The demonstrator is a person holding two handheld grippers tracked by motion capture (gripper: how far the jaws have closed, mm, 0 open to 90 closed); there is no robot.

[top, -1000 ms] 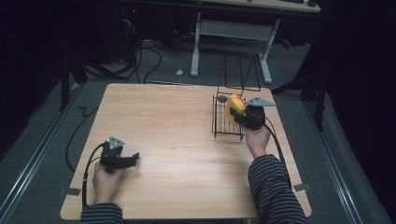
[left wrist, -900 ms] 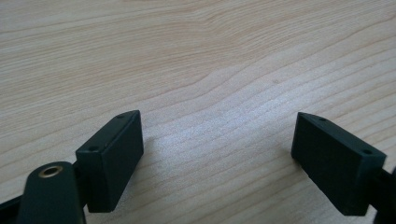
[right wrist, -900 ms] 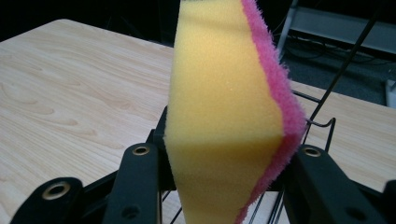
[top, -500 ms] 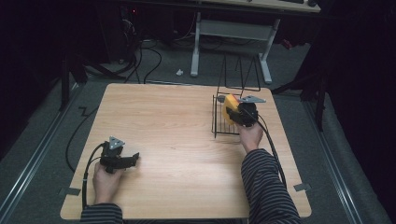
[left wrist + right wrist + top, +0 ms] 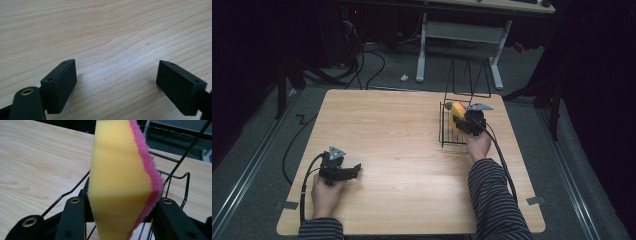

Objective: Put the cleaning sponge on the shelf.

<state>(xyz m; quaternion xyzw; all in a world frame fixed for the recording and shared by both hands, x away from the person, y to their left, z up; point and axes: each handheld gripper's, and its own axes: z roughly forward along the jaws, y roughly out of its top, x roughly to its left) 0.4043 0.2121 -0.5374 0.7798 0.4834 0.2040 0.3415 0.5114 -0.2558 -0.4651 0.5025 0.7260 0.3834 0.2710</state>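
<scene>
A yellow sponge with a pink scouring side stands on edge between the jaws of my right gripper, which is shut on it. From above, that right gripper holds the sponge over a black wire rack at the table's right side. My left gripper rests low on the wooden table near the front left corner. Its jaws stand wide open around bare wood, as the left gripper view shows.
The wire rack's thin black rods run under and behind the sponge. A grey desk frame and cables lie on the floor beyond the table's far edge. Metal rails flank the table on both sides.
My right gripper has carried the sponge forward and down toward the wire rack. The left gripper has stayed put.
</scene>
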